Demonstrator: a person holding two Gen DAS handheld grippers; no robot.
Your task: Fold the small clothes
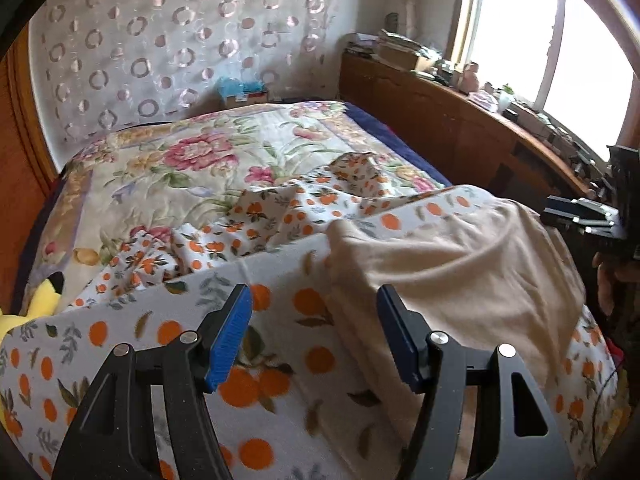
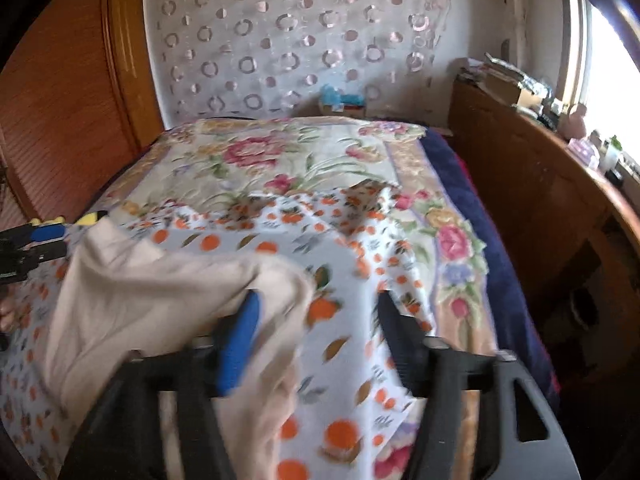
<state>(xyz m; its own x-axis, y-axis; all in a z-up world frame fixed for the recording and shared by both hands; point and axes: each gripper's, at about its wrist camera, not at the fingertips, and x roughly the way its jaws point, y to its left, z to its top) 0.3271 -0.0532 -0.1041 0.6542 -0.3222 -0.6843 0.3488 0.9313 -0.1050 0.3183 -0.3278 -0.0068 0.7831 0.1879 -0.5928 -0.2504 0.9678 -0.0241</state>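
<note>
A bedroom, mid-fold: my left gripper (image 1: 314, 336) hangs with jaws apart and nothing between them over the orange-print cloth (image 1: 168, 320) at the bottom of the frame. The beige garment (image 1: 452, 264) I am folding lies just right of it, spread on that cloth across the lower right.

In the right wrist view my right gripper (image 2: 318, 344) also stands with jaws apart; the garment's edge drapes over its blue left finger (image 2: 240, 344), at lower centre, but nothing is clamped.

My worry: with that edge lying loose on the finger, pulling the tool away could drag the fabric along and spoil the fold. The cloth beneath looks rumpled near the middle of the frame, on the floral bedspread (image 2: 248, 156), so a careless pinch could catch both layers at once.

Containers: a small box (image 1: 244, 98) at centre top, against the wall, holds something blue I cannot identify.
</note>
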